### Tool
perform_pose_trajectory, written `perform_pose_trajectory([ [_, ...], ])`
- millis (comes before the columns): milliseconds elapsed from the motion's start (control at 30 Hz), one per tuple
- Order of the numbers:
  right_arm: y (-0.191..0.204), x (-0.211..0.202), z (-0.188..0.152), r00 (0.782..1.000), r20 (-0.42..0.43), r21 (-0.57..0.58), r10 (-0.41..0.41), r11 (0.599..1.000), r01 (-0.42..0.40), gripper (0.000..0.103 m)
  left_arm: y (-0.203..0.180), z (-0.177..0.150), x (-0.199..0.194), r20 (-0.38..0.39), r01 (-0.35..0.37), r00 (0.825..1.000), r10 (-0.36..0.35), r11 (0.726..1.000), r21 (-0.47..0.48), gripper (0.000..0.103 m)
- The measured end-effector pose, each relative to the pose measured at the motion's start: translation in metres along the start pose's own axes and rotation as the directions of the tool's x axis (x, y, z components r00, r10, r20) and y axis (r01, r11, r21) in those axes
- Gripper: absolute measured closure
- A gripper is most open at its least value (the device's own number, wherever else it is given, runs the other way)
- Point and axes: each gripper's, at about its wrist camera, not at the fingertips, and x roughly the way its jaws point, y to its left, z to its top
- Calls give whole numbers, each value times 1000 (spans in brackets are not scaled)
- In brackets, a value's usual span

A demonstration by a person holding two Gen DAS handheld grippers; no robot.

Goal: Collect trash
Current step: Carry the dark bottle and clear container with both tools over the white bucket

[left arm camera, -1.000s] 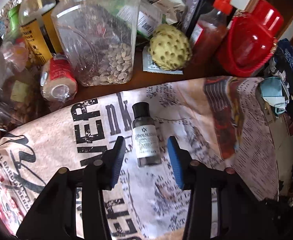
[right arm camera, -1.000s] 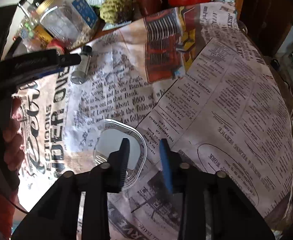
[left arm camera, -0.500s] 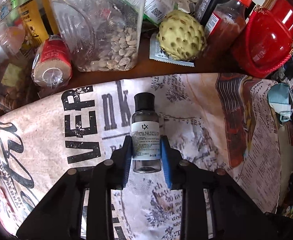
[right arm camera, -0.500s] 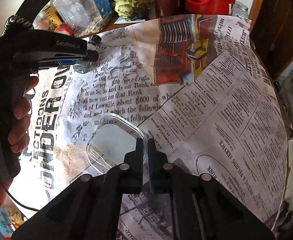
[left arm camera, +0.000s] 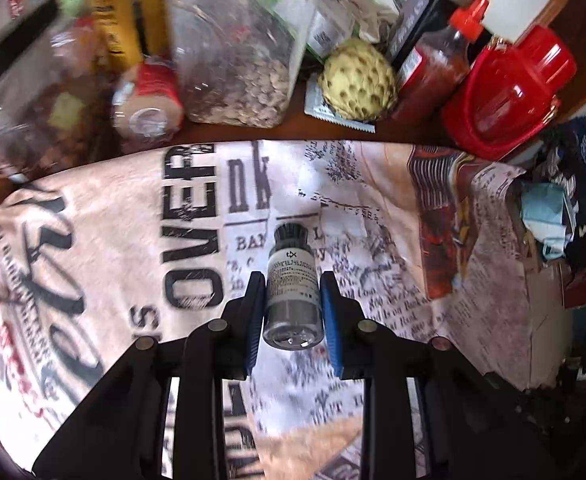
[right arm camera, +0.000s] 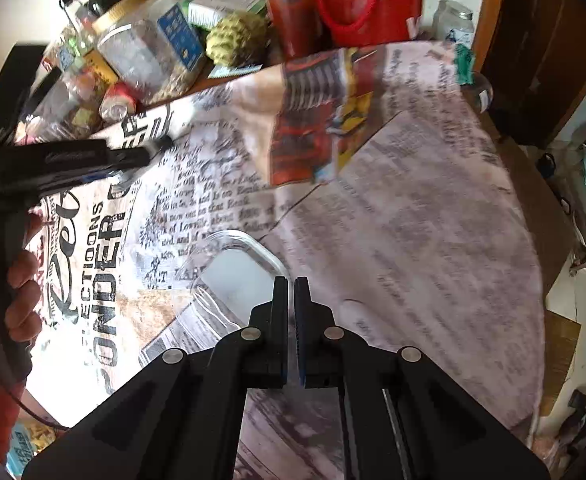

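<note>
A small bottle [left arm camera: 292, 288] with a black cap and white label is pinched between the blue pads of my left gripper [left arm camera: 292, 280], which is shut on it, just above the newspaper-print cloth [left arm camera: 93, 220]. In the right wrist view, my right gripper [right arm camera: 291, 282] is shut on the near rim of a clear plastic tray [right arm camera: 233, 276], which tilts up off the cloth [right arm camera: 413, 220]. The left gripper [right arm camera: 141, 156] shows there at the left, held by a hand [right arm camera: 21, 280], with the bottle [right arm camera: 123, 182] in it.
The table's far edge is crowded: a clear jar of seeds [left arm camera: 237, 60], a red can [left arm camera: 149, 104], a custard apple [left arm camera: 357, 80], a red sauce bottle [left arm camera: 437, 68] and a red plastic container [left arm camera: 509, 92]. Cloth clutter [left arm camera: 565, 208] lies at the right edge.
Both grippers went from open to shut: the left closed on the bottle, the right on the clear tray's rim. Both then rose a little, lifting their things off the cloth.
</note>
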Motion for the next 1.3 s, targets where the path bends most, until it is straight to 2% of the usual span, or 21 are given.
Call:
perform_pose_trajectory([
  [200,-14,-25,2,999,39,-54,33,998,-31,100,-6,-11,-43,75,-37,996,42,997,-64,76],
  [300,-17,-16,7,990,-26,-62,135,989,-137,100,-8,-27,-50,91,-68,993,75,994,-83,76],
  [400,-14,1,7,973,-110,-61,200,976,-208,98,-6,-46,-48,71,-102,992,107,992,-75,76],
  [500,-5,17,4,974,-144,-88,177,978,-191,98,-2,-70,-40,35,-145,988,148,987,-62,76],
  [767,15,43,14,984,-115,-97,133,985,-144,97,24,-110,-25,-33,-169,985,167,982,-81,76],
  [833,21,47,16,988,-107,-112,114,986,-125,92,32,-117,-17,-66,-172,984,166,981,-90,76],
  [933,25,54,16,992,-111,-148,54,986,-70,88,37,-121,-13,-80,-157,986,150,983,-99,76],
  [1000,27,56,14,993,-107,-153,56,986,-72,84,37,-121,-12,-81,-154,986,147,984,-90,76],
  [1100,28,56,13,994,-92,-158,60,985,-74,79,34,-120,-10,-73,-173,983,168,982,-71,76],
  [1233,39,59,10,998,-55,-229,18,973,-30,77,28,-117,-7,-65,-202,978,199,978,-49,76],
  [1300,46,60,8,999,-52,-269,1,963,-15,71,26,-112,-3,-61,-208,977,205,977,-49,75],
])
